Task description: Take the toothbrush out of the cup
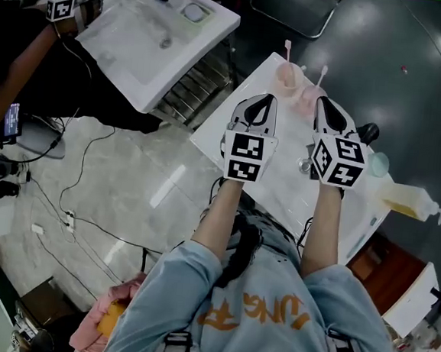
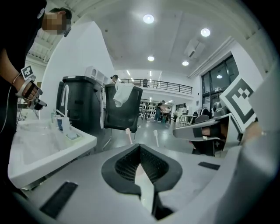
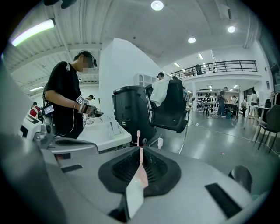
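Both claws are clenched on nothing. Just past my right claw (image 1: 323,104), at its 12 o'clock, the toothbrush (image 3: 138,136) stands upright in its pink cup (image 1: 309,99). A second cup (image 1: 289,78) at 11 o'clock holds another brush (image 1: 288,50). My left claw (image 1: 266,100) hovers over the white tabletop (image 1: 283,163).

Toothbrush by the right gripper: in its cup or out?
In: the toothbrush stands in the pink cup, head above the rim.

On the table (image 1: 284,169) we've got two cups side by side at the far end: left cup (image 1: 289,79), right cup (image 1: 310,103), a toothbrush (image 1: 288,50) in each. Sink (image 1: 140,45) beyond, far left.
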Demonstrator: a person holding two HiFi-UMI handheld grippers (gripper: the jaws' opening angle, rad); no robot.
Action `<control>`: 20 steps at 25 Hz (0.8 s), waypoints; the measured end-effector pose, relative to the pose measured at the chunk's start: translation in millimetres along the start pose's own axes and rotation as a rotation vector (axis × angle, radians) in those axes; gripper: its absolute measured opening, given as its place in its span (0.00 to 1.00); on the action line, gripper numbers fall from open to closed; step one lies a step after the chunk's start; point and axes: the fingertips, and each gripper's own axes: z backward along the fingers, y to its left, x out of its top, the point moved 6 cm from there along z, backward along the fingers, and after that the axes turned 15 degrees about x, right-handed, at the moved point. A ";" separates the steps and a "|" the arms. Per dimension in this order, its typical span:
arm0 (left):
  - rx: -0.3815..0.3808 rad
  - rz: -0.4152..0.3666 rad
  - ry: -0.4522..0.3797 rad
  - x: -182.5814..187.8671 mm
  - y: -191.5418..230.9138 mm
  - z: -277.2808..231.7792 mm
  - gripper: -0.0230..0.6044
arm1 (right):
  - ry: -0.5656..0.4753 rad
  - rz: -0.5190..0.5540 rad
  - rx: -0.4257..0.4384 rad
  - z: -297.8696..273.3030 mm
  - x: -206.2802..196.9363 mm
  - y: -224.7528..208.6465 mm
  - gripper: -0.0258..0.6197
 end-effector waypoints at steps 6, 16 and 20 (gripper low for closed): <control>-0.028 0.006 0.040 -15.3 7.5 -28.6 0.05 | 0.040 -0.033 -0.030 -31.0 -13.4 -18.8 0.09; -0.057 0.009 0.091 -31.0 17.1 -63.0 0.05 | 0.128 -0.048 -0.094 -62.1 -25.2 -49.5 0.10; -0.064 0.014 0.101 -33.6 20.2 -73.2 0.05 | 0.156 -0.054 -0.105 -72.9 -28.3 -60.3 0.13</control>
